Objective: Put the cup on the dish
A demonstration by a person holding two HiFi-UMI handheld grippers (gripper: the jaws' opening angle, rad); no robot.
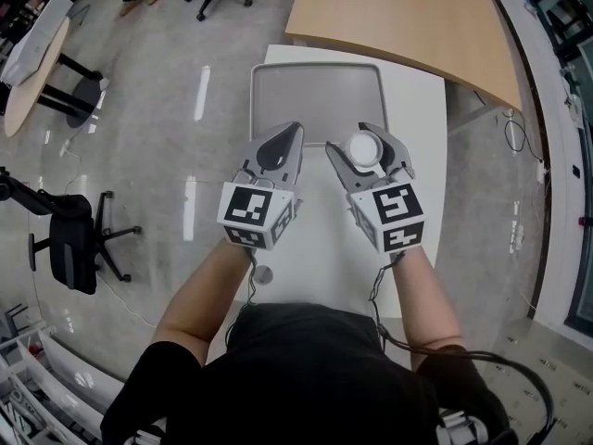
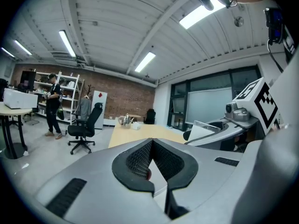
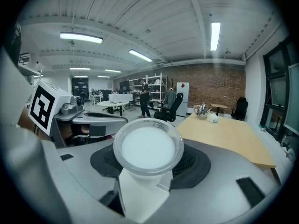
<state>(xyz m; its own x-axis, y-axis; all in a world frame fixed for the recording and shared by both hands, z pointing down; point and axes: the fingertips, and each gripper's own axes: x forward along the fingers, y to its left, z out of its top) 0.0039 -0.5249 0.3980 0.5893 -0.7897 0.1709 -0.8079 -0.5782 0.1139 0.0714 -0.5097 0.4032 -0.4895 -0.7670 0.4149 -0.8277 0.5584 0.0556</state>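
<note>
Carrying is judged the step in hand: the cup (image 3: 148, 148) is clamped in the right tongs (image 1: 365, 144), the left tongs (image 1: 283, 145) are held closed on nothing, and lowering onto the dish (image 1: 315, 100) ahead of them is called for next.

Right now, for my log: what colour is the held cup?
The cup is milky white; it shows best in the right gripper view.
</note>
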